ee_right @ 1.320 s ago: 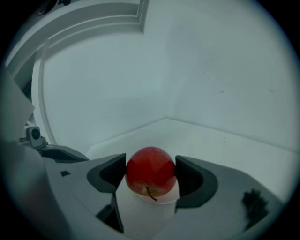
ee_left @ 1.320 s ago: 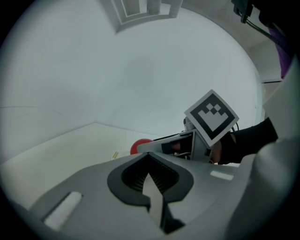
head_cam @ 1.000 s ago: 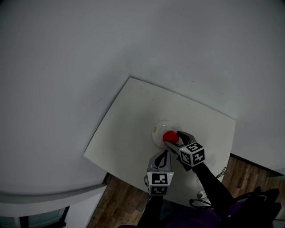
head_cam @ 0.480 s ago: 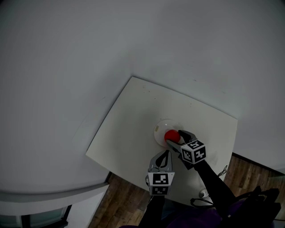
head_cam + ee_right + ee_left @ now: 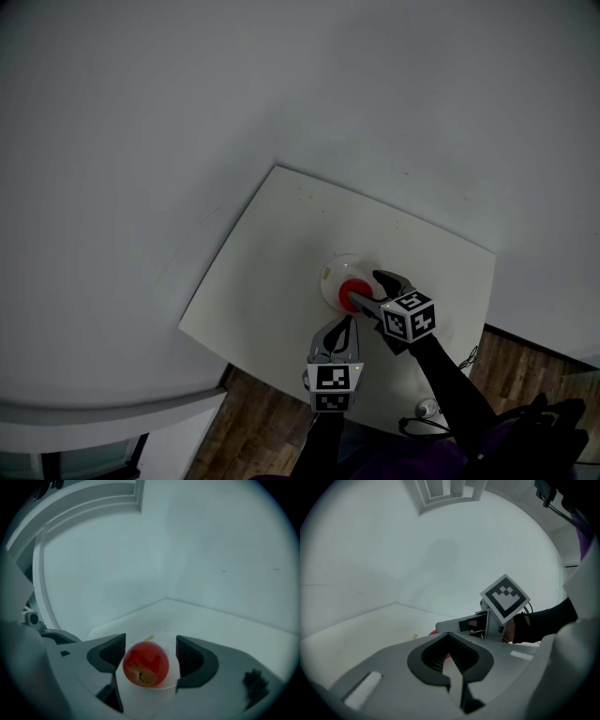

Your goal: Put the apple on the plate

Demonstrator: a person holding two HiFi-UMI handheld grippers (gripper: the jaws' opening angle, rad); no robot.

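A red apple (image 5: 145,663) rests on the small white plate (image 5: 169,654) near the middle of the white table (image 5: 281,234). My right gripper (image 5: 149,657) is open around the apple: its left pad sits close against the fruit and a gap shows at the right pad. In the head view the apple (image 5: 354,292) lies on the plate (image 5: 330,274) between the right gripper's (image 5: 364,289) fingers. My left gripper (image 5: 345,326) is shut and holds nothing, just in front of the plate near the table's front edge. In the left gripper view its jaws (image 5: 450,663) meet.
The table stands in a corner of pale walls. Wooden floor (image 5: 253,422) lies below its front edge, where a cable and a small round object (image 5: 427,409) sit on the right. A yellow mark (image 5: 148,639) shows on the plate's far rim.
The right gripper has come down slightly with the apple, which now sits on the plate, and its jaws have parted. The left gripper has stayed put.
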